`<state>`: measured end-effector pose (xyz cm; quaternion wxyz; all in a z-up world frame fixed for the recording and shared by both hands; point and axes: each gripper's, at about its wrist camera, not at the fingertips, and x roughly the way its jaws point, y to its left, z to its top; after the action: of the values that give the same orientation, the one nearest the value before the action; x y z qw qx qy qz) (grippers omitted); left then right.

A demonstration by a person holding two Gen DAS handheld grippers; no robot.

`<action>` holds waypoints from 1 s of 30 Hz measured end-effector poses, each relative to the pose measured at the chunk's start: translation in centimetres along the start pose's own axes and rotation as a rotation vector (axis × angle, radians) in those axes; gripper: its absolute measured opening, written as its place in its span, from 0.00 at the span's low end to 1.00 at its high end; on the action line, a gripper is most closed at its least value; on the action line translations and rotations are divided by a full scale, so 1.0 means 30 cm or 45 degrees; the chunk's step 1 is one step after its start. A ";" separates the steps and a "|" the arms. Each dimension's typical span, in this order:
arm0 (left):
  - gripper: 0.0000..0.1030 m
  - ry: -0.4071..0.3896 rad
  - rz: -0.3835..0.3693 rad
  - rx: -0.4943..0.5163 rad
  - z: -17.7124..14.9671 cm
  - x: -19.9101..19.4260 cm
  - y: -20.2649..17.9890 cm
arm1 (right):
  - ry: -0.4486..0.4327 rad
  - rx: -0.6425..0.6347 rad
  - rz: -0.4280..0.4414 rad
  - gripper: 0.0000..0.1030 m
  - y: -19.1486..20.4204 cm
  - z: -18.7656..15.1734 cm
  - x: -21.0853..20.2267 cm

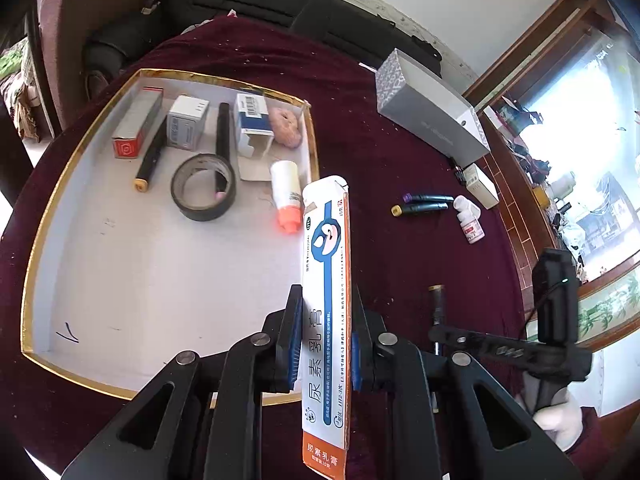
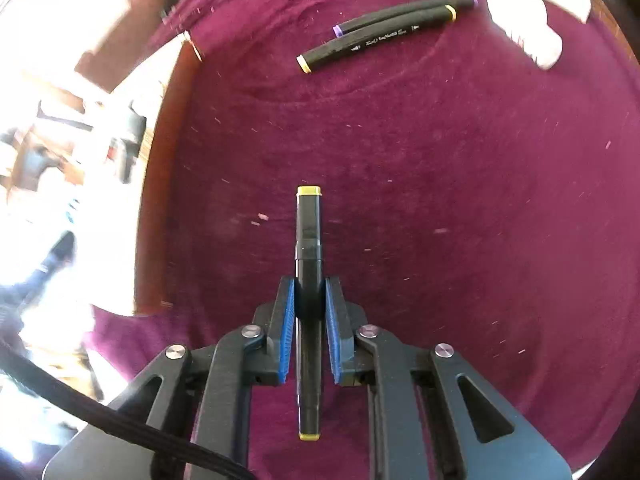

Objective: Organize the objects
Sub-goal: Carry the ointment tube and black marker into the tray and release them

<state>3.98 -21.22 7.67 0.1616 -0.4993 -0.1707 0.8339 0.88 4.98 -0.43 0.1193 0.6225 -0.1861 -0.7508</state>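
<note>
1. a shallow tray (image 1: 44, 216) with a gold rim and white floor lies on the left part of the bench (image 1: 400, 168), which is draped in a dark red cloth.
2. along the tray's far edge, left to right: a grey carton with a red end (image 1: 136, 124), a black marker with a yellow cap (image 1: 150, 158) leaning beside it, a small grey-and-white box (image 1: 186, 122), a second black marker (image 1: 222, 138), a blue-and-white box with an open flap (image 1: 252, 126), and a pinkish round thing (image 1: 286, 126) in the far right corner.
3. a roll of black tape (image 1: 204, 188) sits nearer the middle of the tray; the second marker's pink tip lies inside its ring.
4. a white bottle with an orange cap (image 1: 286, 196) lies against the tray's right wall, cap towards the camera.
5. the left hand-held gripper (image 1: 326, 320) is clamped on a long white, blue and orange ointment box (image 1: 326, 280), held upright above the tray's near right corner.
6. right of the tray, on the cloth, a long grey box (image 1: 432, 116) lies towards the far edge, with a small cream box (image 1: 482, 186) just nearer.
7. two black markers (image 1: 424, 204) lie side by side on the cloth, and a small white bottle (image 1: 470, 218) rests on its side just right of them.
8. the right hand-held gripper (image 2: 310, 292) is closed tight on a black marker with yellow ends (image 2: 308, 240), above bare cloth near the bench's right side.
</note>
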 end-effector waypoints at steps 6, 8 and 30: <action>0.15 -0.004 0.010 -0.049 0.012 -0.017 0.067 | -0.033 0.081 0.258 0.12 0.046 0.028 -0.039; 0.15 -0.008 0.020 -0.059 0.019 -0.024 0.090 | -0.061 0.042 0.264 0.12 0.110 0.052 -0.060; 0.15 0.116 0.128 -0.102 0.116 0.053 0.369 | 0.096 -0.338 0.226 0.13 0.561 0.148 0.038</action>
<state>-0.91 -30.78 3.03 0.1069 -0.5509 -0.1712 0.8098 -4.57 -10.09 6.46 0.2731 0.6102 -0.1349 -0.7314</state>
